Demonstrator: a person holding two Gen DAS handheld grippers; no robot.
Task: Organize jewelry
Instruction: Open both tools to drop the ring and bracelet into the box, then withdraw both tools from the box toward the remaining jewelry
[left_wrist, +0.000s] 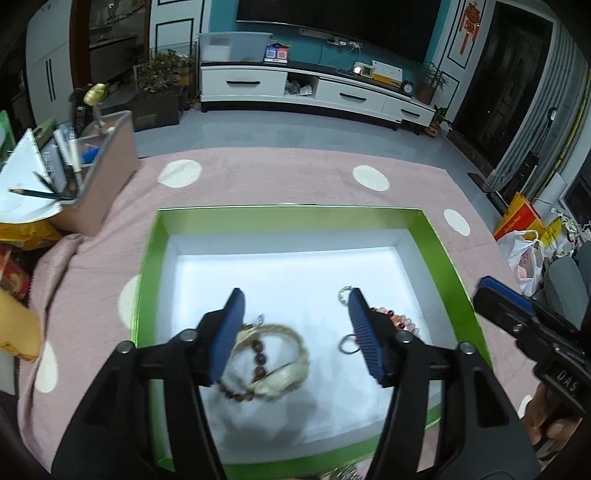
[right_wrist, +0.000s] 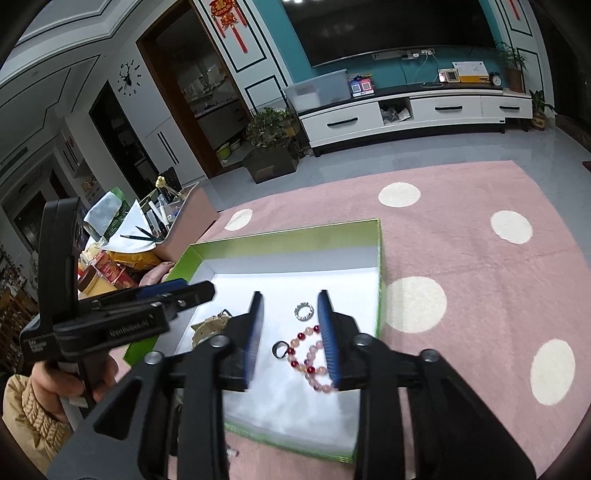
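A green box with a white floor (left_wrist: 295, 273) (right_wrist: 295, 258) lies on a pink dotted cloth. In it lie a cream woven bracelet (left_wrist: 291, 354) (right_wrist: 210, 326), a brown bead bracelet (left_wrist: 258, 360), a pink and red bead bracelet (right_wrist: 310, 356) (left_wrist: 400, 319), a dark ring (right_wrist: 279, 349) (left_wrist: 348, 343) and a silver ring (right_wrist: 303, 312) (left_wrist: 345, 293). My left gripper (left_wrist: 295, 332) is open above the box, over the cream bracelet. My right gripper (right_wrist: 291, 332) is open above the dark ring and pink beads. Both hold nothing.
A pink organizer with pens and pencils (left_wrist: 92, 173) (right_wrist: 177, 218) stands left of the box, with paper and snack packs beside it. The right gripper shows at the right edge of the left wrist view (left_wrist: 517, 314). A TV cabinet (left_wrist: 314, 88) stands behind.
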